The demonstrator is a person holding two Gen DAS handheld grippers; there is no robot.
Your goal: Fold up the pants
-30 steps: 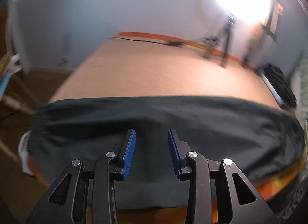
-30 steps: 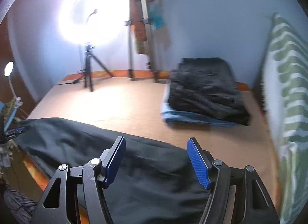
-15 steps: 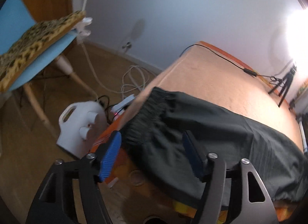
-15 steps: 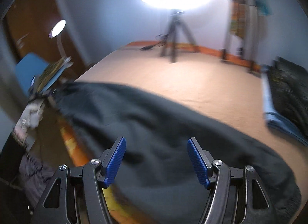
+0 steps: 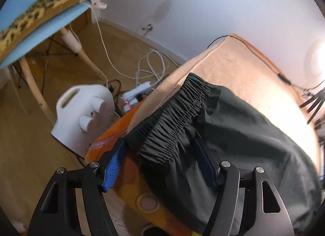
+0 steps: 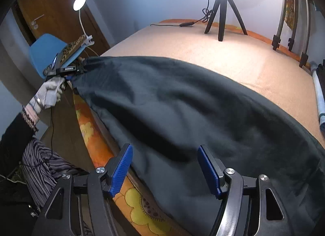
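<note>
- Pants: dark, lying flat on the tan bed cover, spread lengthwise along the bed's near edge, part of the fabric hanging over the orange flowered side.
- Elastic waistband: gathered, at the bed corner nearest the white fan heater on the floor.
- Left gripper: jaws spread apart, straddling the waistband's near corner; one blue pad lies against the fabric, the other stands just outside the bed edge. No clamping visible.
- Right gripper: jaws spread apart over the pants near the bed's edge; cloth lies below and between the pads, not pinched.
- Person's gloved hand: visible at the far waistband end, holding the other tool.
- Tripod: standing on the bed's far side, well apart from the pants.
</note>
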